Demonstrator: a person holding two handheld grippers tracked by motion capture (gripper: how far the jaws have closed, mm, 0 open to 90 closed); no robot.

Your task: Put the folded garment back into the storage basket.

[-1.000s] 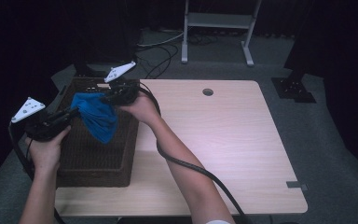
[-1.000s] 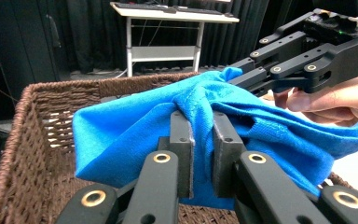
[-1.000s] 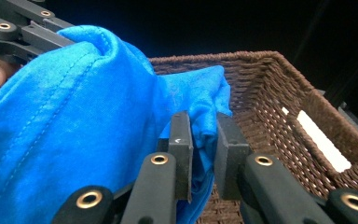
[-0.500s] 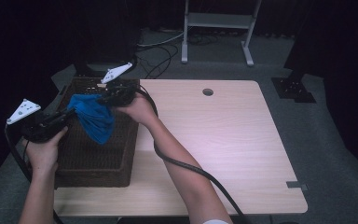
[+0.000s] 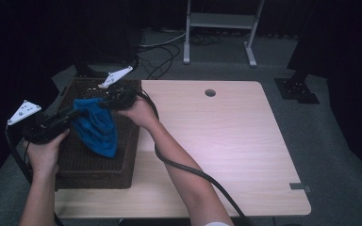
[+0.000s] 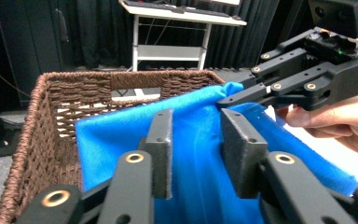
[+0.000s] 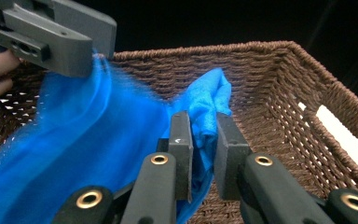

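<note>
A blue cloth [image 5: 96, 132] hangs over the brown woven basket [image 5: 131, 141] at the table's left end. My right gripper [image 5: 111, 101] is shut on a bunched corner of the cloth [image 7: 74, 140], the fold pinched between its pads [image 7: 182, 149]. My left gripper [image 5: 73, 110] stands at the cloth's other upper edge. Its jaws have just been opening: in the left gripper view the pads [image 6: 161, 154] stand apart, with the cloth [image 6: 121, 135] loose between and behind them. The right gripper [image 6: 221, 100] shows there at upper right, clamped on the cloth's tip above the basket [image 6: 32, 130].
The light wooden table [image 5: 226, 141] stretches right of the basket and has a round hole [image 5: 210, 92] near its far edge. The right gripper's cable [image 5: 193, 172] trails across its near part. Behind the table are a metal stand [image 5: 221, 23] and floor cables [image 5: 160, 52].
The cloth's left side has slackened and hangs lower over the basket. Both hands have stayed almost where they were.
</note>
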